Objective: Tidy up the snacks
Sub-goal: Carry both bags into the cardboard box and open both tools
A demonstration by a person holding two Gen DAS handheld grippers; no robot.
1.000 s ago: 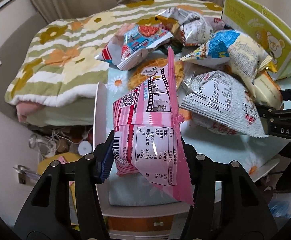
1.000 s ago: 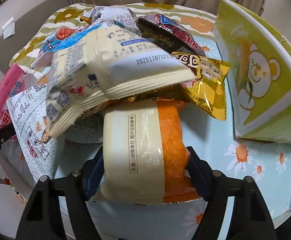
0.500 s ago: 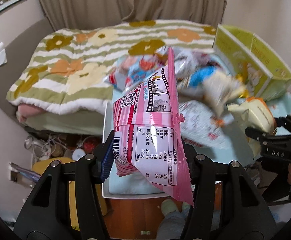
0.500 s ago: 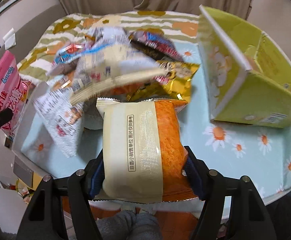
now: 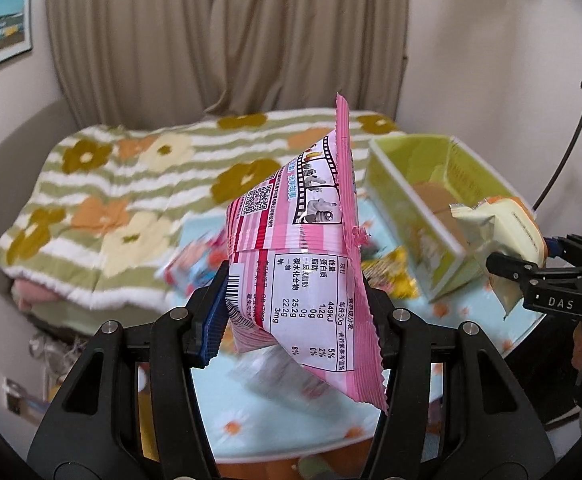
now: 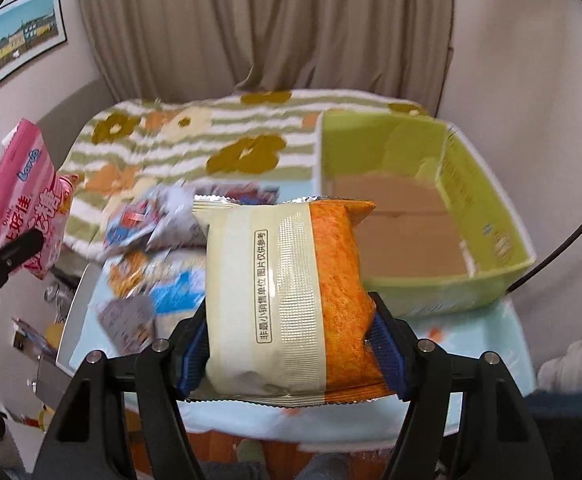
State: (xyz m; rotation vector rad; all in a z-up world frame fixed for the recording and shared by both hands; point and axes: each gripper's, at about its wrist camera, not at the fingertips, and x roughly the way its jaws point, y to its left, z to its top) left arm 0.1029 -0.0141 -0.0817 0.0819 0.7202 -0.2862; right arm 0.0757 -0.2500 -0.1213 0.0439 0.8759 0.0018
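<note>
Two claws are up above the bench (image 6: 491, 344), each clamped on one packet: the left claw (image 5: 295, 316) grips a pink snack bag (image 5: 311, 264), the right claw (image 6: 287, 344) a cream-and-orange packet (image 6: 287, 296). One green box (image 6: 487, 280) sits at the bench's far right corner, blurred loose packets (image 6: 151, 248) along its left edge.

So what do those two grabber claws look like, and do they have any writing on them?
Both are matte black plastic. The left gripper and right gripper have ribbed blue pads and silver screws. White letters "DAS" mark the right one's side.
</note>
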